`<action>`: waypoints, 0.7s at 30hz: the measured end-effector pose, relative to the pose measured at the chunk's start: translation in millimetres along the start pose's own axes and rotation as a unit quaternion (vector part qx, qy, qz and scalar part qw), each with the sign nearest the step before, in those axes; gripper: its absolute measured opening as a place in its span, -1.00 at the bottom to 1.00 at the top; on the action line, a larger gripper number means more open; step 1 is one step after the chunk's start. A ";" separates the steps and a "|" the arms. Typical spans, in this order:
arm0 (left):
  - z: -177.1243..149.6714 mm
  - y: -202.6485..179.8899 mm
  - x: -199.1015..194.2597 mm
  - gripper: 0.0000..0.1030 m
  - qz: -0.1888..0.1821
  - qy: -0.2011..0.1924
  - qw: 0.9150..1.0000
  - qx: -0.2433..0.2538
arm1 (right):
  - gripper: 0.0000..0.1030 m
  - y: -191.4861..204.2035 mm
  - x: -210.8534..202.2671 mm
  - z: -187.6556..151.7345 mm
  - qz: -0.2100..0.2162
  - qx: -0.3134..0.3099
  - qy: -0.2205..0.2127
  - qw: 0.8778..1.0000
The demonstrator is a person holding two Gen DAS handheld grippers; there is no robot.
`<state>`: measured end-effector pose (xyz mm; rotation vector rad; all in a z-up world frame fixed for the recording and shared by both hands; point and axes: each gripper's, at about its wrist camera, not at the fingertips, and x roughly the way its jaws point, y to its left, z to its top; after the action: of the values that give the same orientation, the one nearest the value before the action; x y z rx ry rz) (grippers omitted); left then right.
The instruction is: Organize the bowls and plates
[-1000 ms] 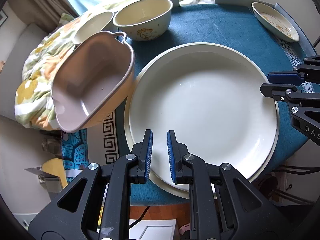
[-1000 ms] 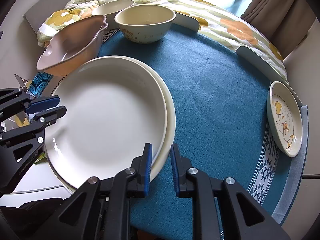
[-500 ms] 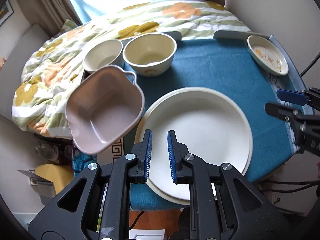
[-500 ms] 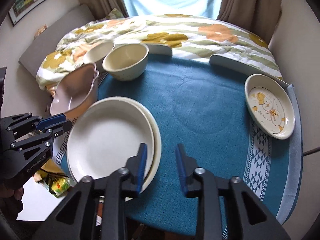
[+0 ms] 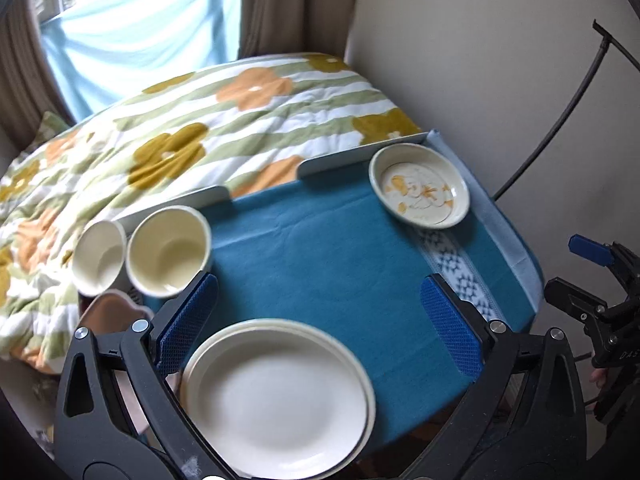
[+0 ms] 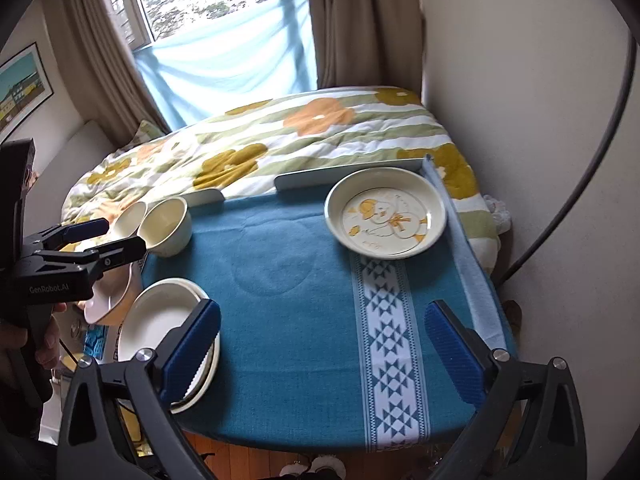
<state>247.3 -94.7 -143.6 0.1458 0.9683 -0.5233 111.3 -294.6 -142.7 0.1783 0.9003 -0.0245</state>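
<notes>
on worktop [image 6: 288,280], near-left edge: two large plates [image 5: 276,400] sitting stacked; duck plate [image 6: 385,218] lying far right, well apart. left claw [image 5: 320,320] and right claw [image 6: 324,356] both gaping wide, gripping nothing. step judged: choosing next piece; likely needing rim grasp on duck plate.

Two large cream round plates [image 5: 276,400], stacked, lower centre of the left wrist view. Two cream round bowls, one larger [image 5: 168,256] and one smaller [image 5: 98,258], side by side at centre left. One pink handled ceramic dish [image 5: 108,314], lower left. One shallow cream dish with an orange cartoon print [image 6: 384,218], upper right of the right wrist view.
</notes>
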 end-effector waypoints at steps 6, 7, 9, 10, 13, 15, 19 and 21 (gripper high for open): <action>63.8 -34.3 62.9 0.96 -0.096 0.038 0.994 0.040 | 0.97 -55.7 2.8 21.8 -0.028 0.073 -0.002 0.997; 72.0 -38.8 78.8 0.96 -0.102 0.049 0.992 0.048 | 0.97 -64.8 9.3 24.4 -0.031 0.088 -0.002 0.996; 84.2 -44.9 109.8 0.96 -0.109 0.068 0.990 0.055 | 0.97 -82.2 25.1 27.2 -0.018 0.120 0.000 0.993; 88.8 -46.1 126.1 0.95 -0.117 0.078 0.989 0.053 | 0.97 -90.6 36.3 28.3 -0.008 0.137 0.004 0.991; 97.3 -49.1 175.2 0.85 -0.138 0.116 0.982 0.053 | 0.96 -112.3 77.2 30.9 0.016 0.182 0.025 0.983; 99.8 -50.8 204.3 0.67 -0.133 0.134 0.980 0.061 | 0.82 -125.3 103.1 30.3 0.026 0.207 0.036 0.977; 102.0 -48.7 253.9 0.11 -0.141 0.176 0.973 0.053 | 0.47 -143.0 150.4 26.5 0.029 0.245 0.059 0.967; 104.7 -49.5 271.4 0.01 -0.141 0.188 0.971 0.052 | 0.27 -147.6 169.0 24.6 0.032 0.259 0.070 0.963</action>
<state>424.7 -271.1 -300.0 0.2067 1.3429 -0.8282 221.4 -435.0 -281.0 0.7036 1.0153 -0.1908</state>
